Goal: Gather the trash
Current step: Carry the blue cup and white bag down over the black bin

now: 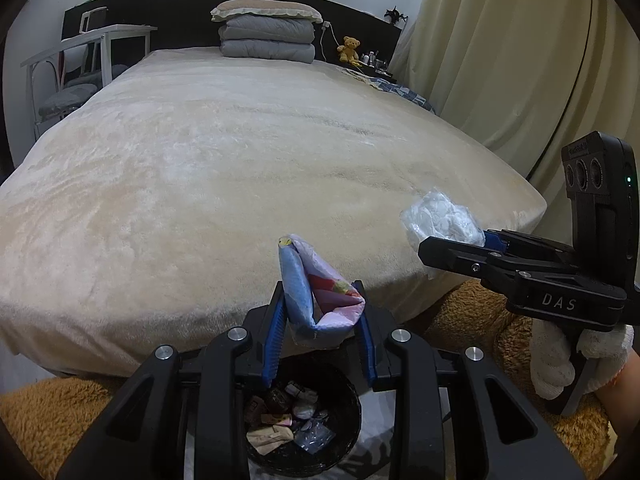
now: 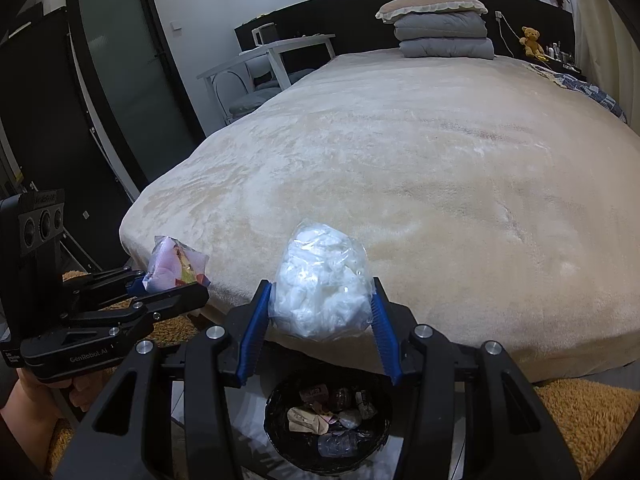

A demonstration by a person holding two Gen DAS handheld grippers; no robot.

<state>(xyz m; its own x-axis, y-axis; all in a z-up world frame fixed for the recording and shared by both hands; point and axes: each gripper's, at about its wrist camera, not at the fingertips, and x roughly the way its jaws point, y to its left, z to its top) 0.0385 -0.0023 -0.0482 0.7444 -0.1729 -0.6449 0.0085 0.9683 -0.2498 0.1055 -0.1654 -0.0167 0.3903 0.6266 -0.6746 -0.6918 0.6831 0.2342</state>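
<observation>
Beside the bed [image 1: 200,168], each gripper clamps trash above the bin [image 2: 280,436].

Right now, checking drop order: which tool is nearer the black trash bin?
Hard to tell. Left tool and right tool both hover over the black trash bin.
</observation>
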